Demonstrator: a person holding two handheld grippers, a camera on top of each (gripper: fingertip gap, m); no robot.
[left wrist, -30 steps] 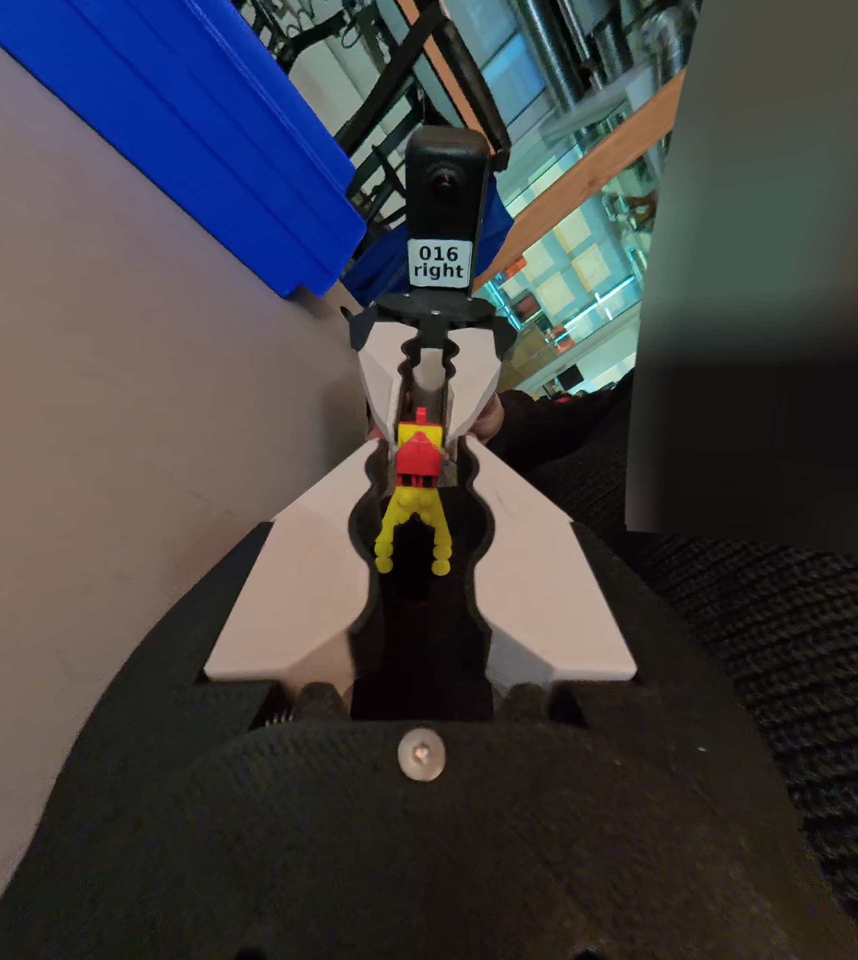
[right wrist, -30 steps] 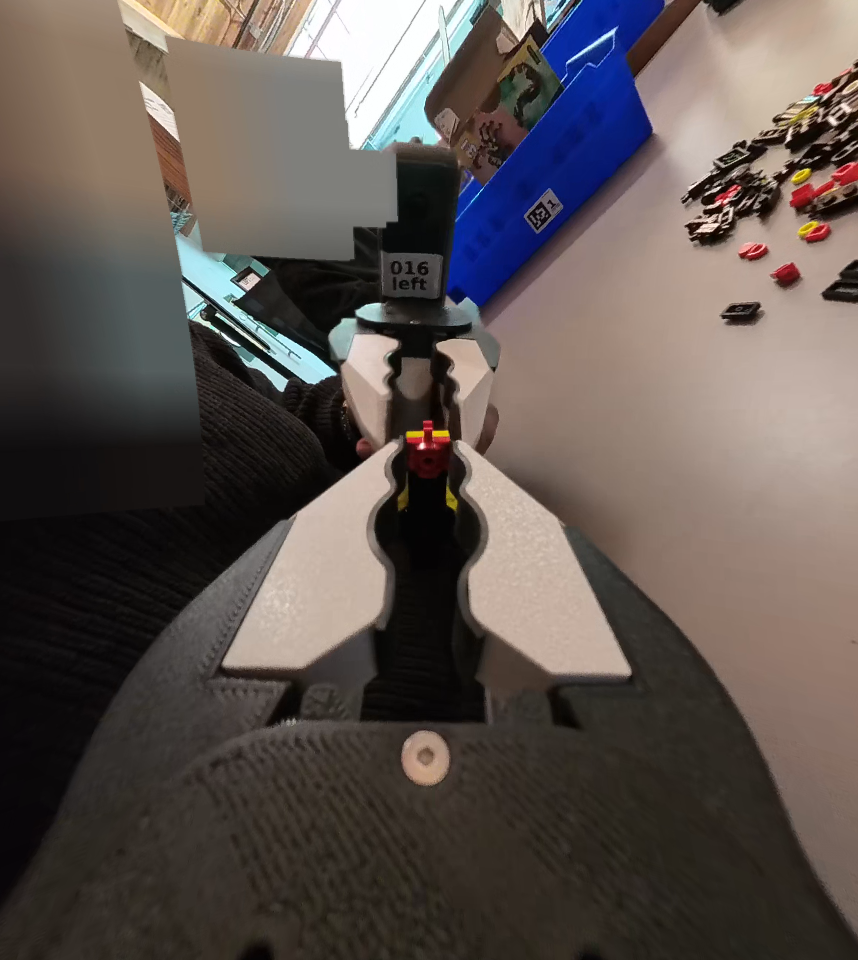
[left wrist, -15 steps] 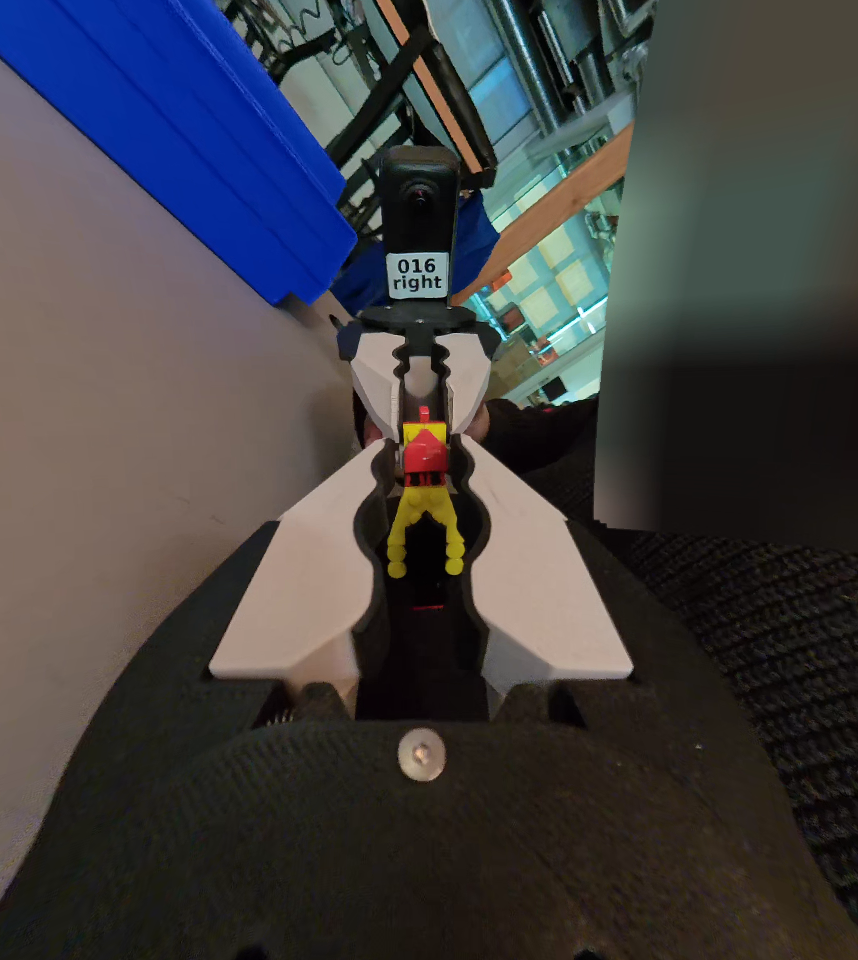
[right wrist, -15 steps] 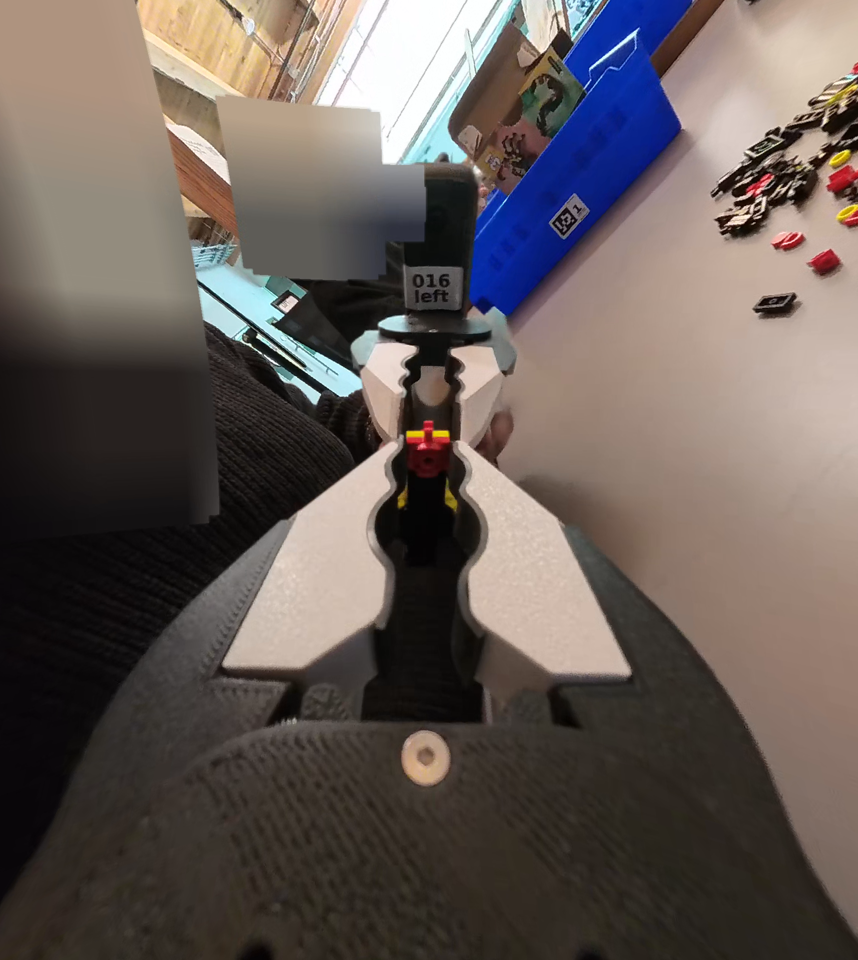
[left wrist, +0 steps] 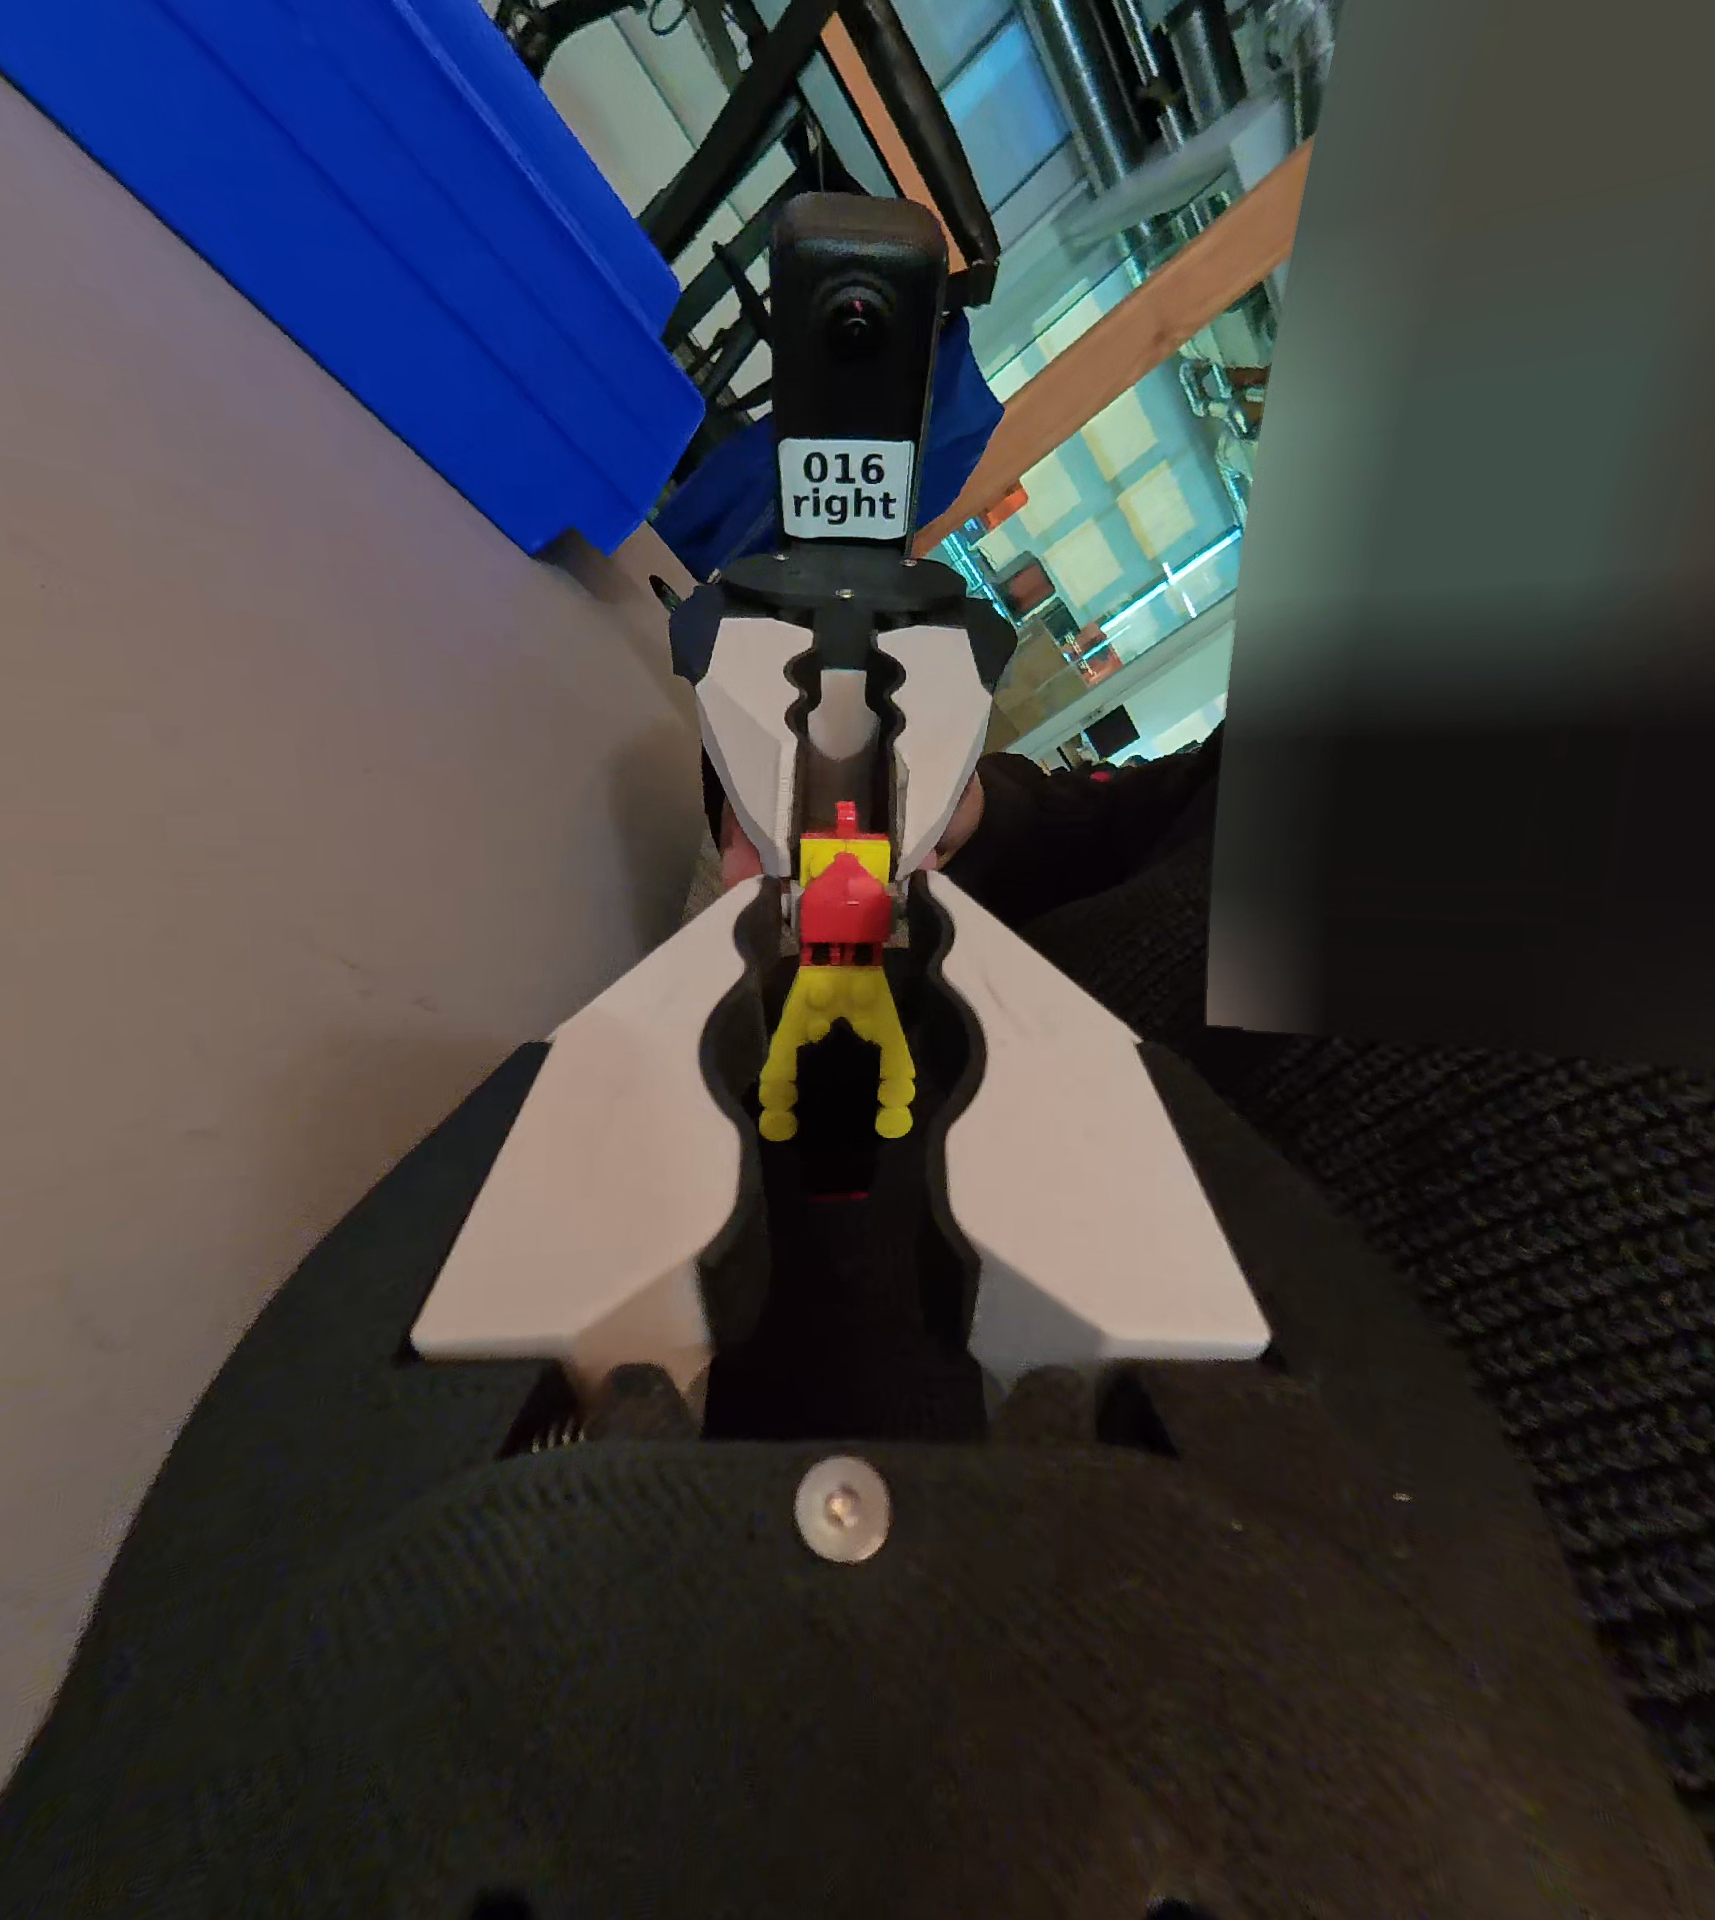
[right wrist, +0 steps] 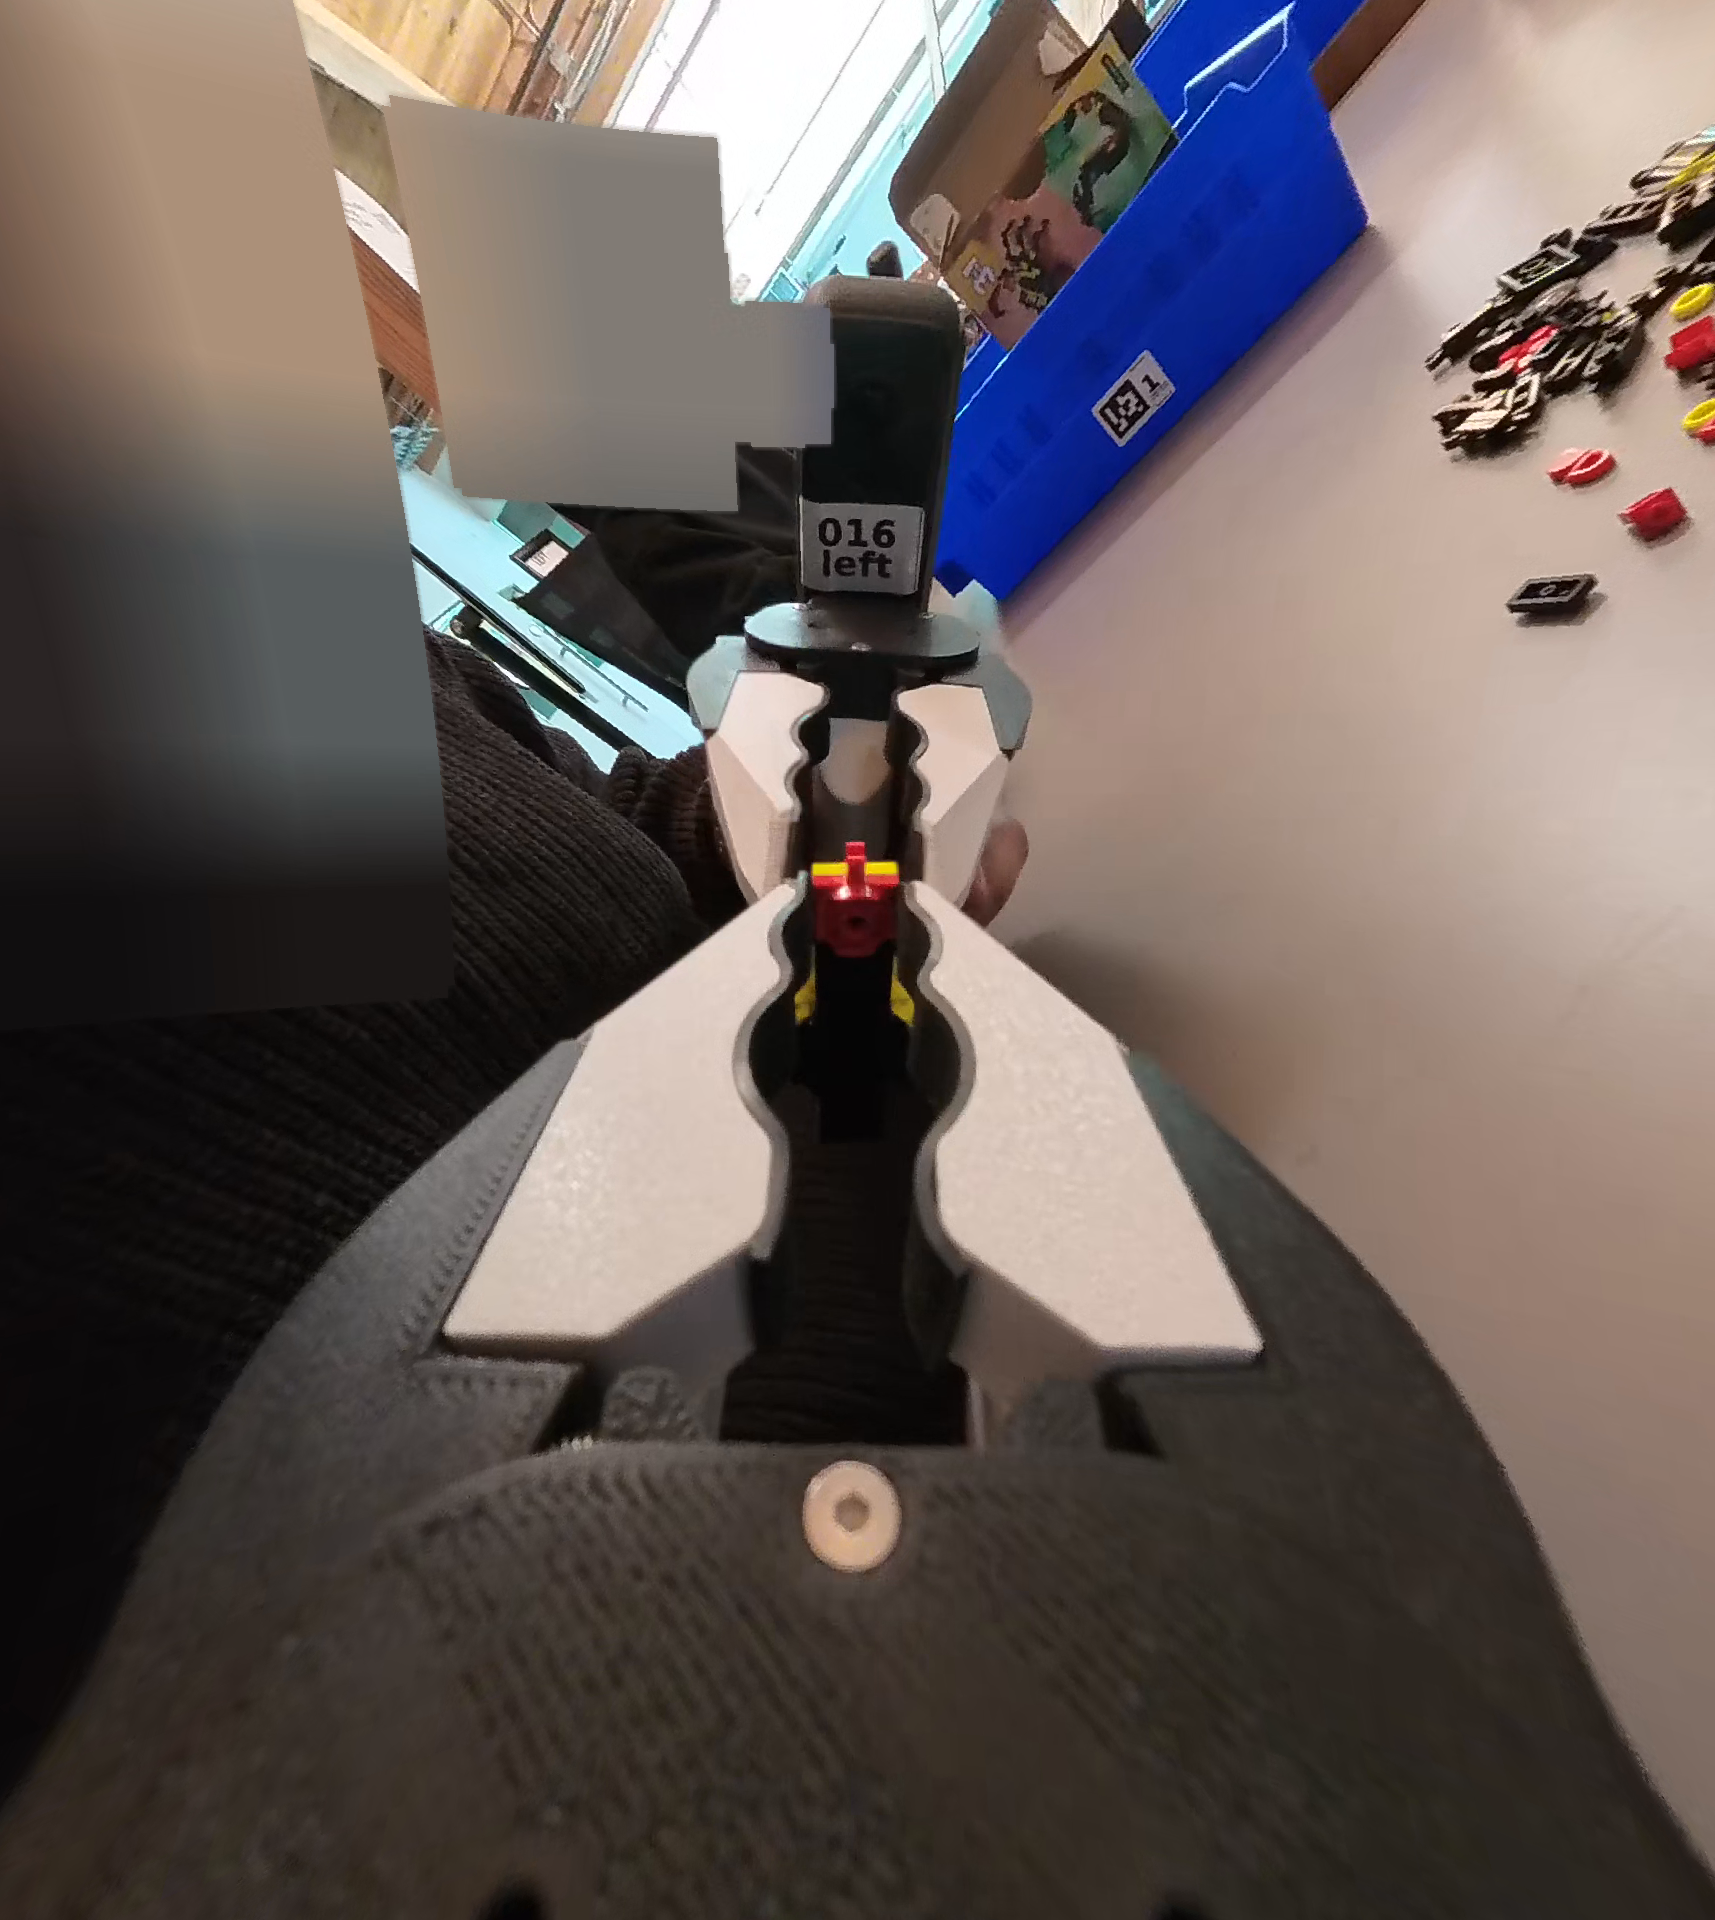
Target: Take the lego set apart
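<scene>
Left gripper (left wrist: 840, 914): jaws closed on the small lego piece (left wrist: 840, 940), mid frame.
Right gripper (right wrist: 855, 920): jaws closed on the same piece from the far side, tip to tip.
Lego piece: red and yellow, held up off the table (right wrist: 1352, 935).
Loose bricks (right wrist: 1663, 312): upper right, on the table.
Blue bin (right wrist: 1175, 312): top, behind them.

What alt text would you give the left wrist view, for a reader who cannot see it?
Two white grippers meet tip to tip, both closed on a small red and yellow lego piece: the left gripper in the foreground, the right gripper facing it. A grey table and a blue bin lie to the left.
</scene>
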